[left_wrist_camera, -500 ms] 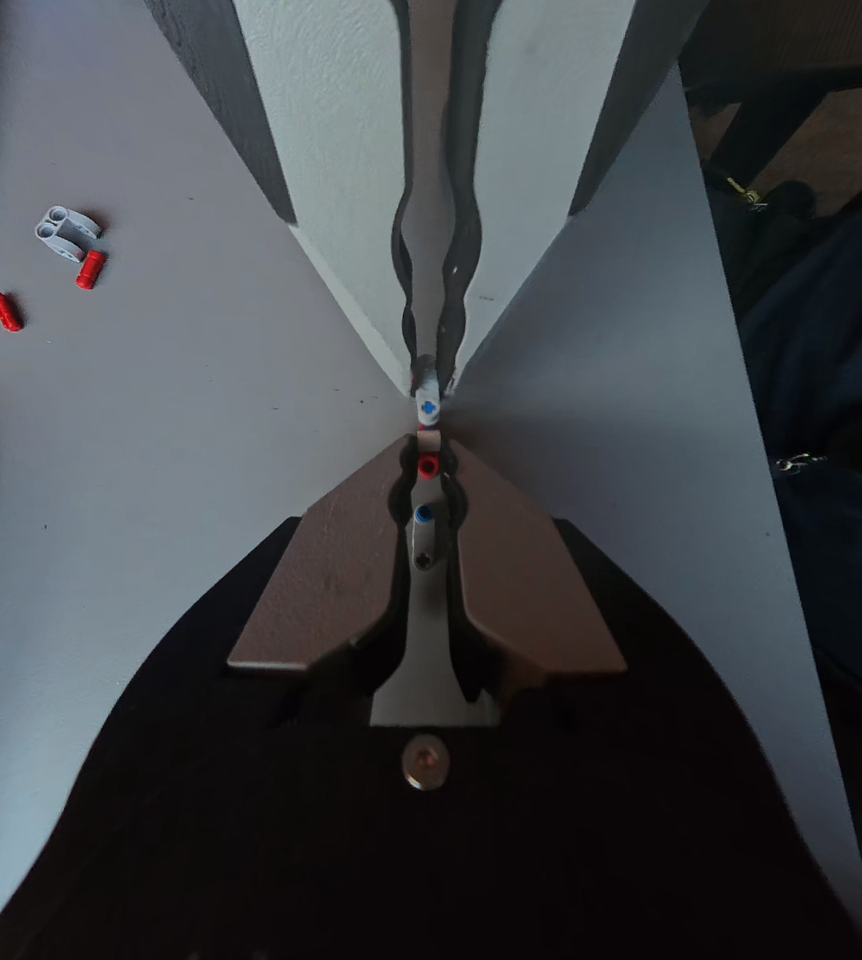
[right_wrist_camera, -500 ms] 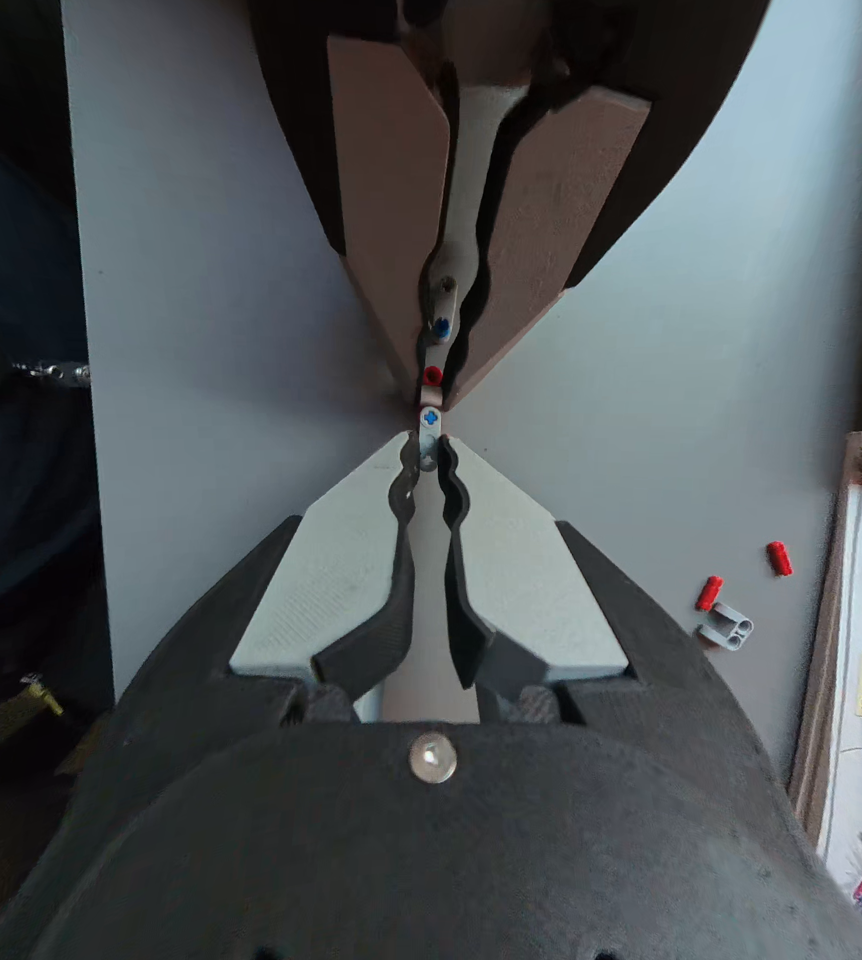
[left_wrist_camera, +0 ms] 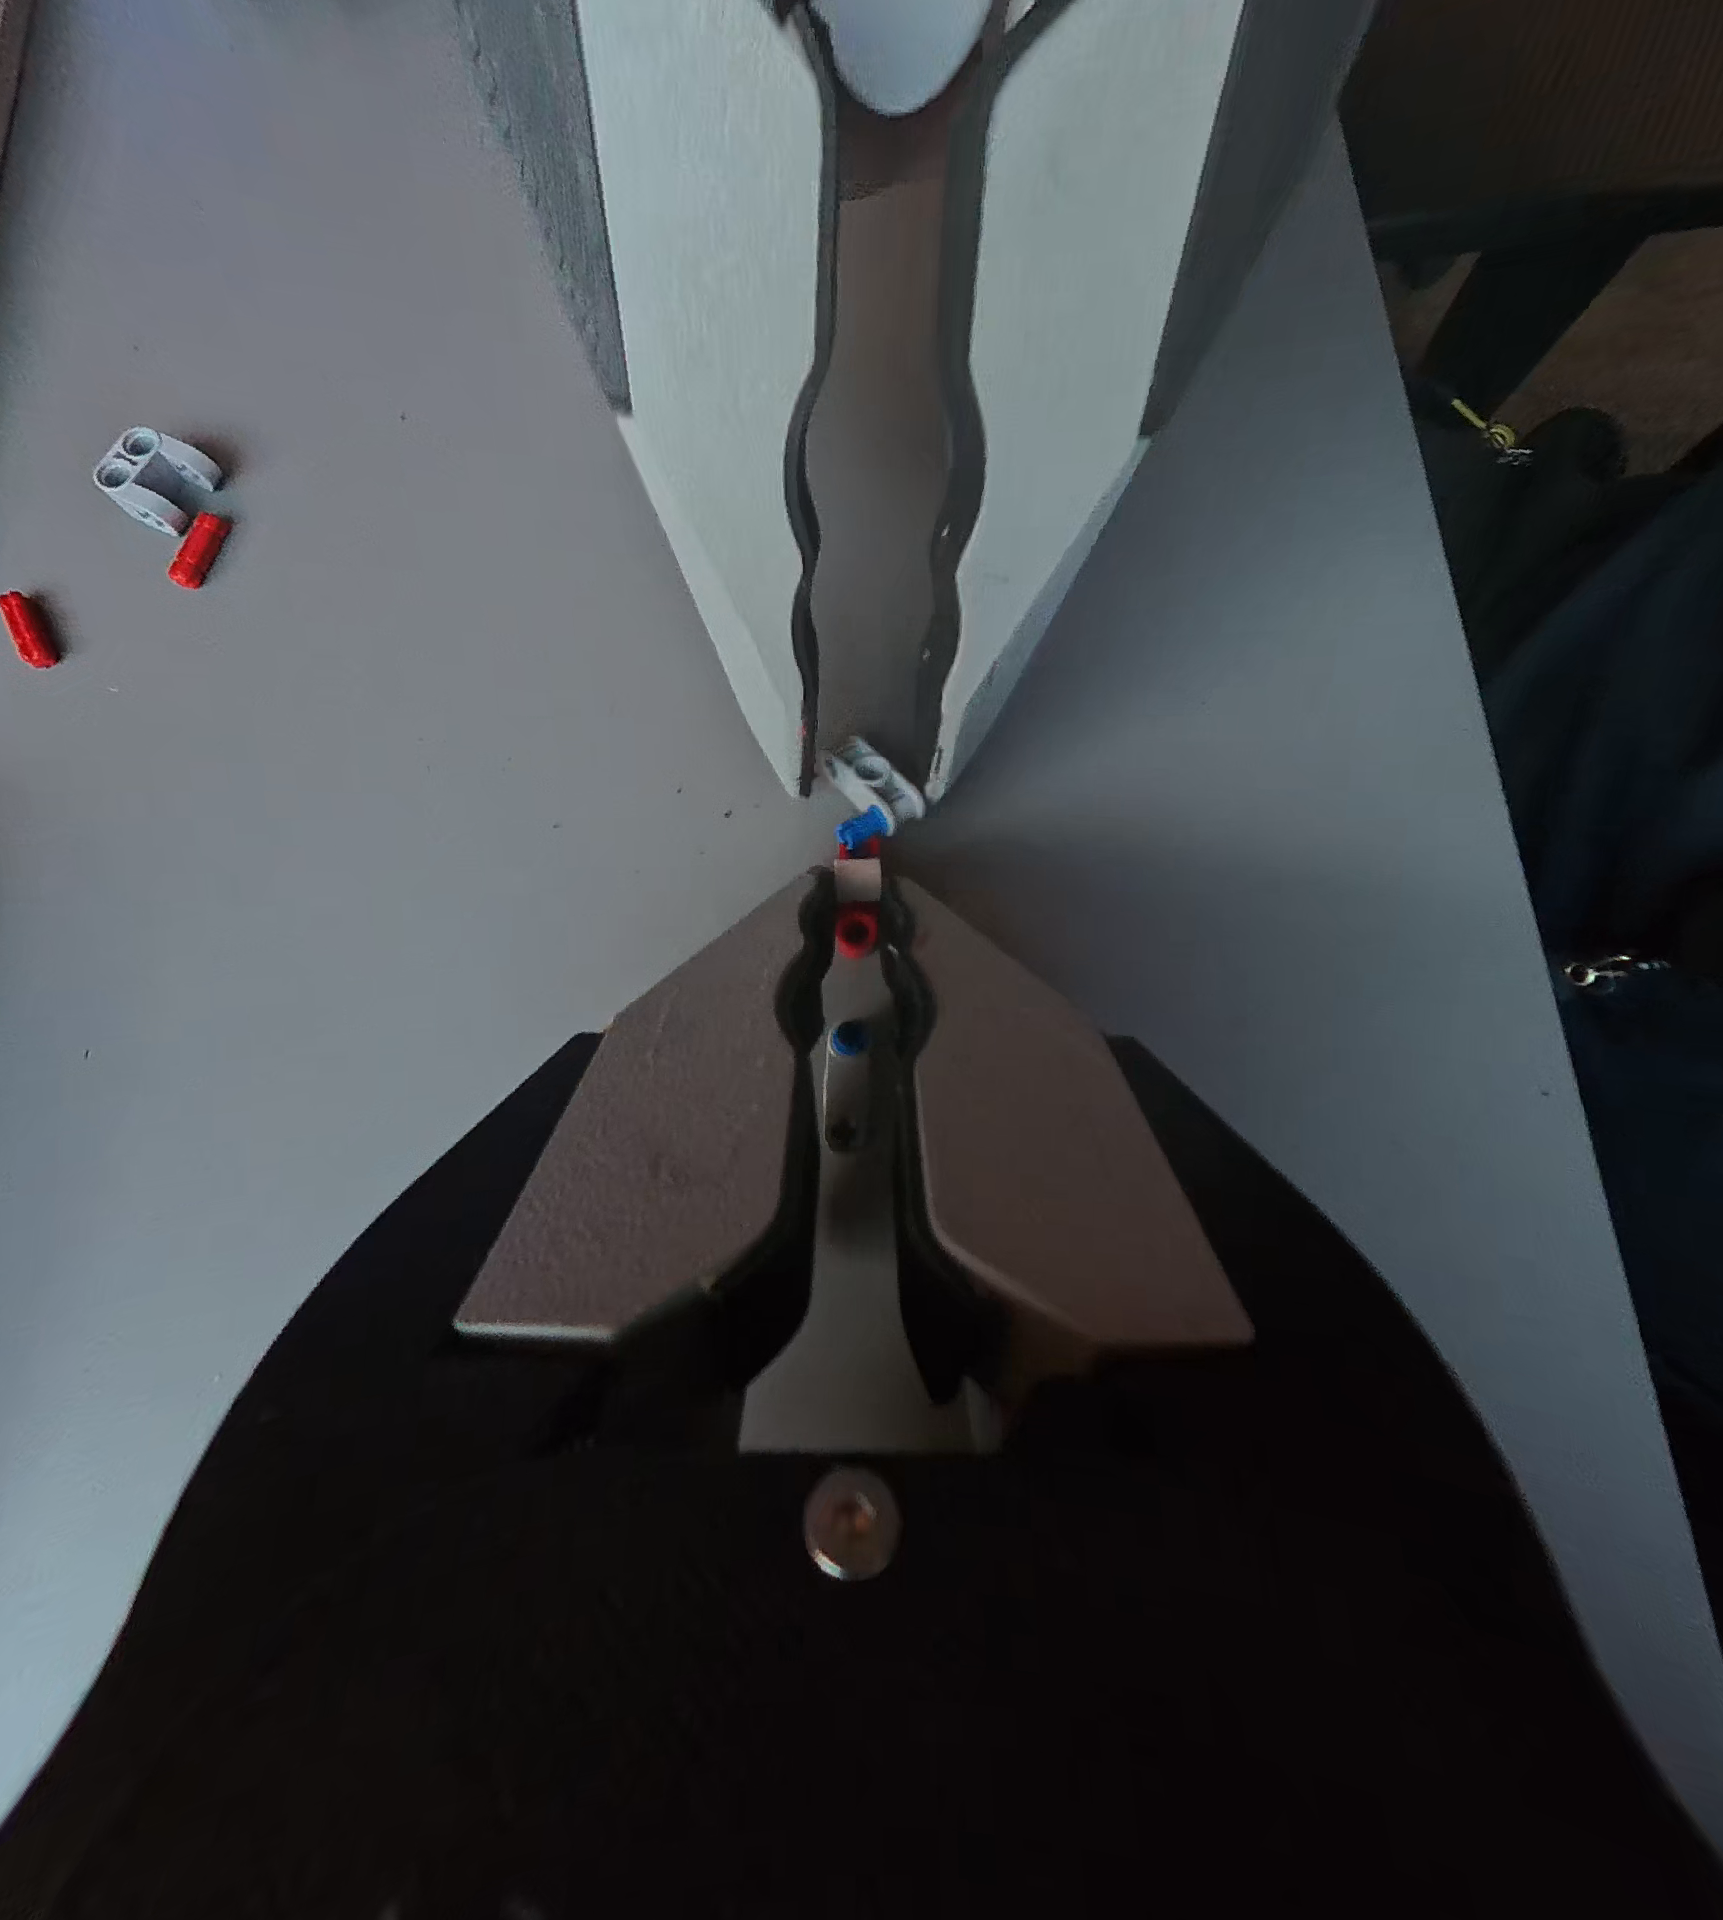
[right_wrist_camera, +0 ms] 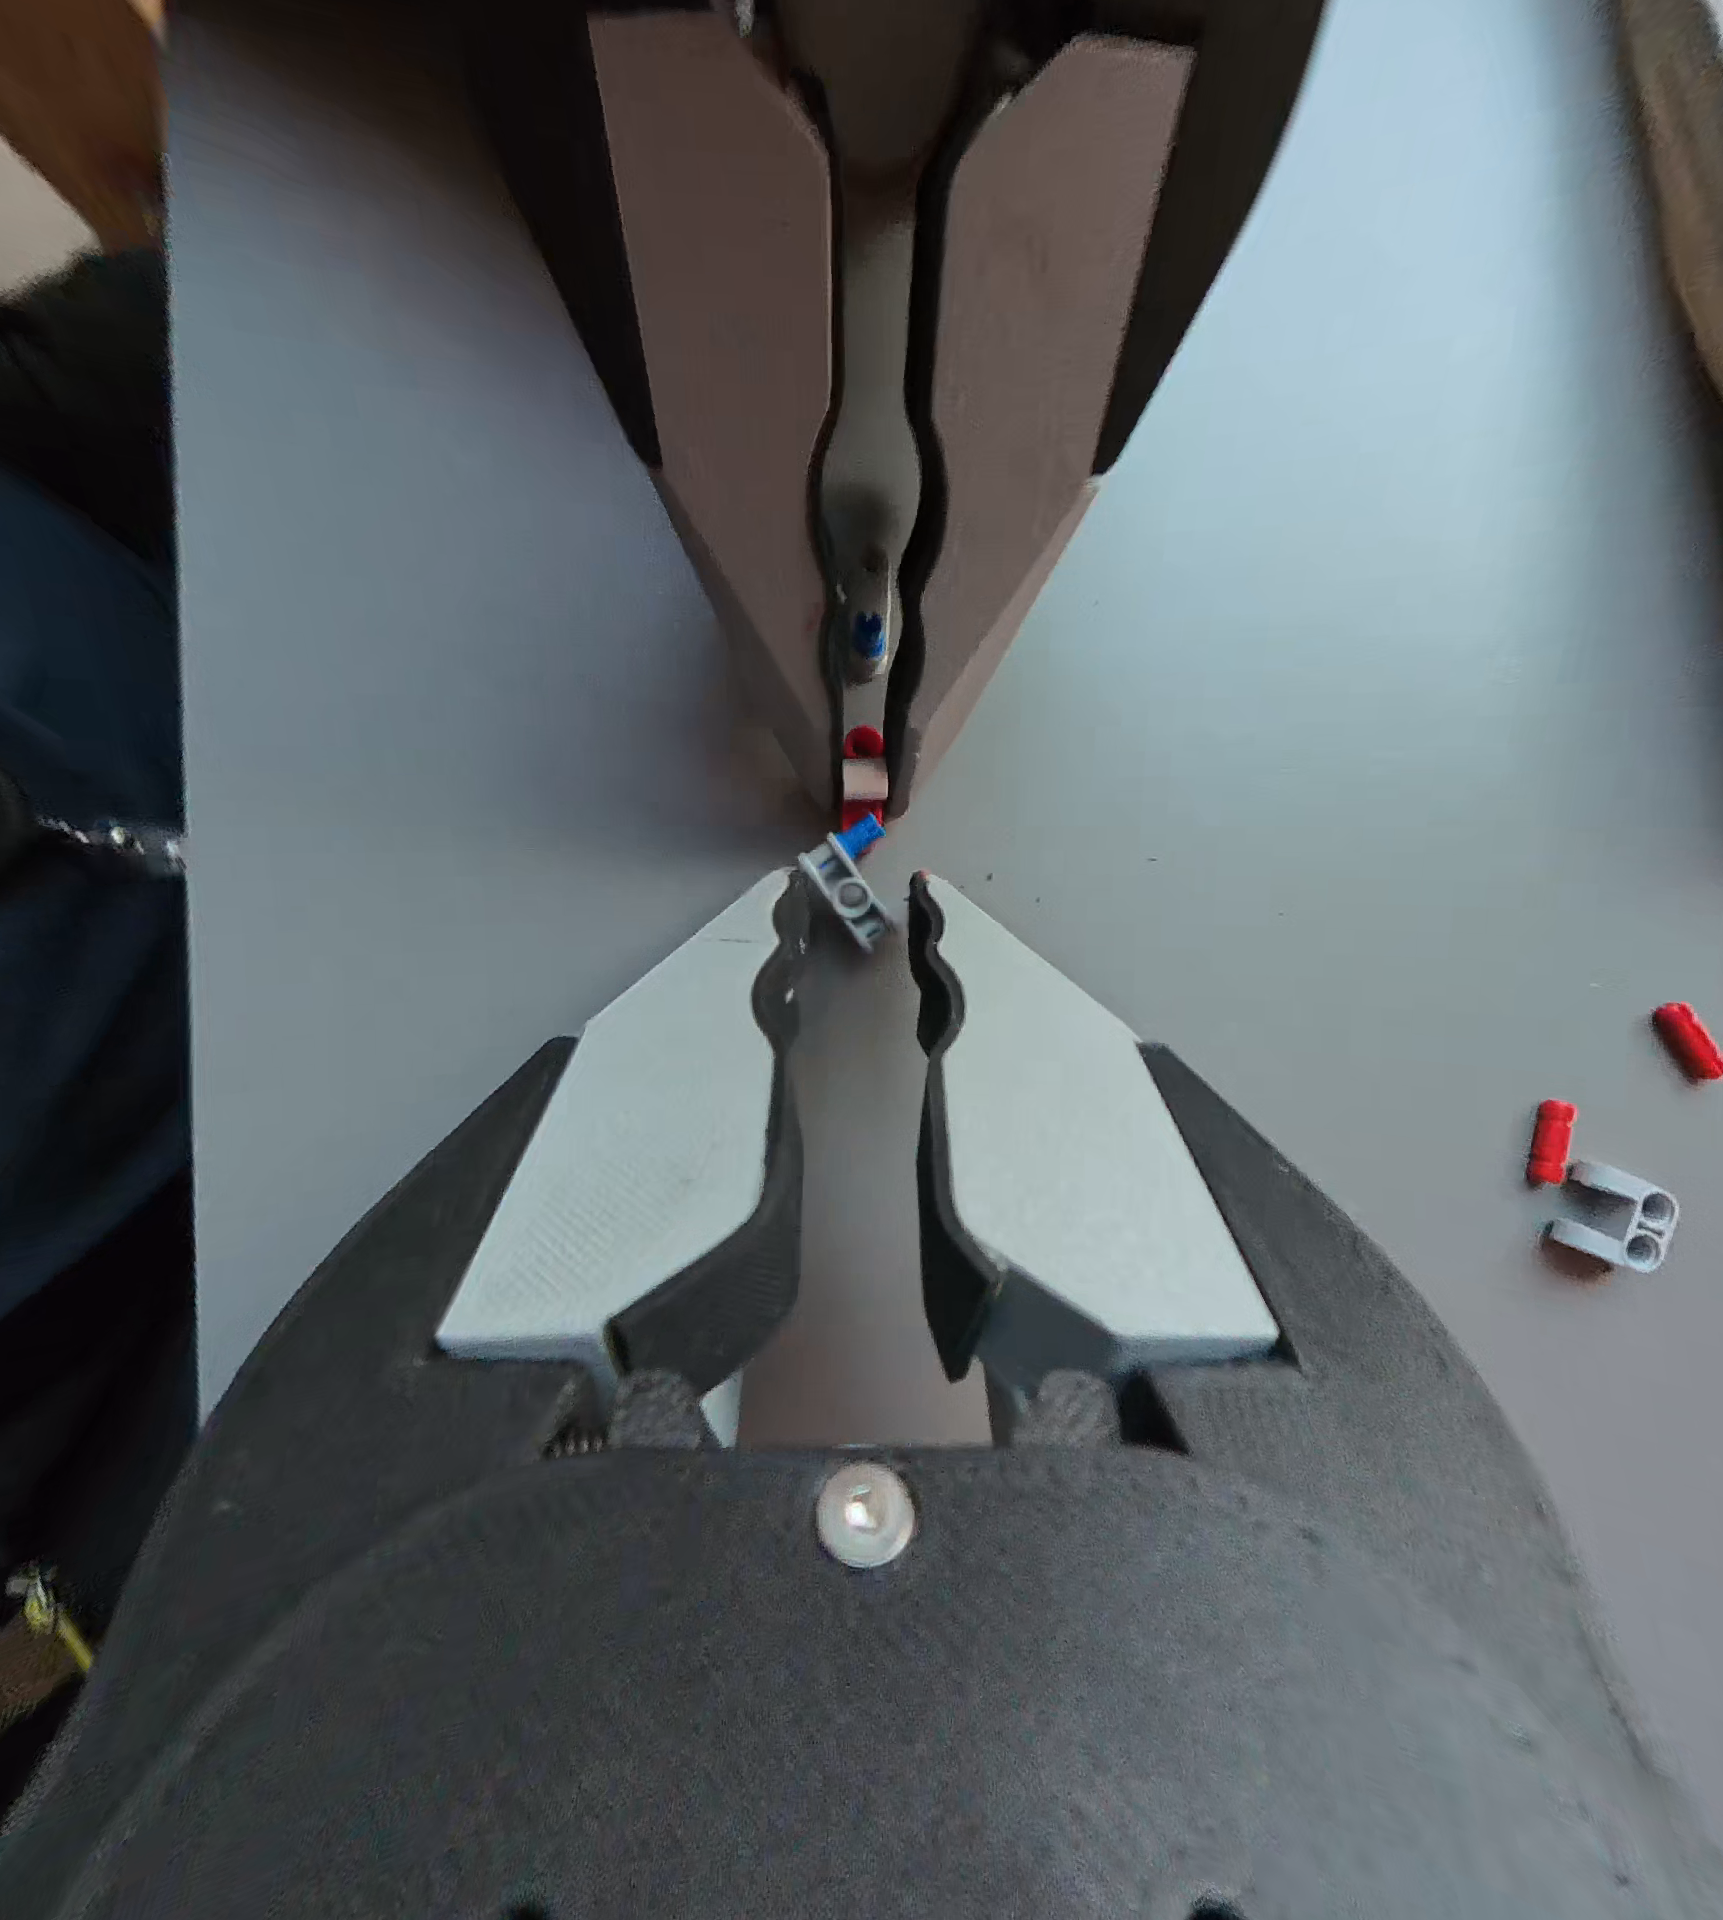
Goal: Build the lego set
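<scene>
At mid-bench (left_wrist_camera: 317, 935): right gripper (right_wrist_camera: 852, 896), jaws newly parted, pads clear of grey connector (right_wrist_camera: 844, 902) with blue pin (right_wrist_camera: 861, 831), now tilted between them. Left gripper (left_wrist_camera: 857, 883) narrow, clamping tan-and-red assembly (left_wrist_camera: 857, 920) just beside.

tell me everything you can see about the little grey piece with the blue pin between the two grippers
The small grey beam looks like light grey plastic, short and flat, with round holes along its face. A blue pin sticks out of one end, pointing toward the red pin in the left gripper. The beam lies tilted, askew between the parted fingers of the right gripper, over the grey table. Its end sits near one finger; the other finger stands clear. Whether it rests on the table is unclear.
</scene>
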The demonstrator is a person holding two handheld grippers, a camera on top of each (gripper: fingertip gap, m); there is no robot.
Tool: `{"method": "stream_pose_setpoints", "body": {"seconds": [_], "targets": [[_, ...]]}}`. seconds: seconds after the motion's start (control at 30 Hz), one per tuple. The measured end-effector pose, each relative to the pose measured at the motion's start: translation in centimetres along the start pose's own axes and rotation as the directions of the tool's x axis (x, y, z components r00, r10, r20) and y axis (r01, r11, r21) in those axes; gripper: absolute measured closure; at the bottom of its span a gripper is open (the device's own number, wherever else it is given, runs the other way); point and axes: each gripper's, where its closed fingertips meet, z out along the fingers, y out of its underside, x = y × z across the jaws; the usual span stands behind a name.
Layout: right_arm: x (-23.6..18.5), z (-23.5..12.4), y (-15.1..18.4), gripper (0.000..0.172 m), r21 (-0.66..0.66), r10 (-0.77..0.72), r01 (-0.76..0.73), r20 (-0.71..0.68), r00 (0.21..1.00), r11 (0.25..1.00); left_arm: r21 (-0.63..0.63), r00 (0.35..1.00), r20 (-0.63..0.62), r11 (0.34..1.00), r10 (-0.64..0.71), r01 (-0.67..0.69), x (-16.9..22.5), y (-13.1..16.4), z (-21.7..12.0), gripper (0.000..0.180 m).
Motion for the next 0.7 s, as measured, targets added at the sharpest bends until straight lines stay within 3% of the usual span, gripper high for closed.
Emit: {"method": "stream_pose_setpoints", "body": {"seconds": [0.07, 0.27, 0.43, 0.53, 0.7], "targets": [[0.1, -0.6, -0.7, 0.156, 0.091, 0.035, -0.034, -0.009, 0.999, 0.995, 0.006, 1.0, -0.007, 1.0, -0.009, 0.009, 0.0, 0.0, 0.0, 0.175], [-0.2, -2.0, -0.6, 0.156, 0.176, 0.002, 0.016, -0.098, 0.995, 0.984, 0.007, 1.0, -0.005, 1.0, -0.016, 0.016, 0.0, 0.0, 0.0, 0.175], [-0.4, -1.1, 0.5, 0.148, 0.113, -0.082, 0.088, -0.059, 0.995, 0.99, 0.014, 1.0, -0.017, 1.0, -0.01, 0.011, 0.0, -0.1, 0.0, 0.175], [-1.0, -0.1, 0.7, 0.165, 0.077, -0.157, 0.154, 0.035, 0.987, 0.985, 0.007, 1.0, -0.011, 1.0, -0.002, 0.002, 0.0, 0.0, -0.1, 0.167], [-0.4, -0.8, 0.6, 0.167, 0.075, 0.077, -0.09, 0.166, 0.983, 0.993, 0.039, 0.998, 0.036, 0.998, 0.047, -0.048, 0.2, -0.6, -1.3, 0.151]]}}
